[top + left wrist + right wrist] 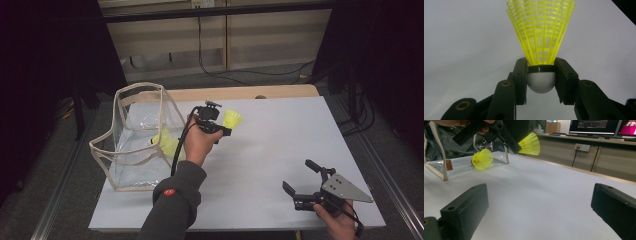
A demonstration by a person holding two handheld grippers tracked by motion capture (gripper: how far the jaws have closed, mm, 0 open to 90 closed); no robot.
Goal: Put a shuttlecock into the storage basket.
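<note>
Right gripper (301, 185) jaws released; left gripper (541, 75) jaws grasping shuttlecock (541, 32) cork; skirt pointing outward along jaws

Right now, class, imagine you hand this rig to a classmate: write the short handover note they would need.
Left gripper: shut on a yellow shuttlecock, pinched at its white cork, held above the table.
Right gripper: open, holding nothing, near the table's near right corner.
Things: a second yellow shuttlecock lies on its side inside the clear bag, which stands open at the table's left.
Done: one shuttlecock appears bagged.
Left: probably carry the held one into the bag and release it.
</note>
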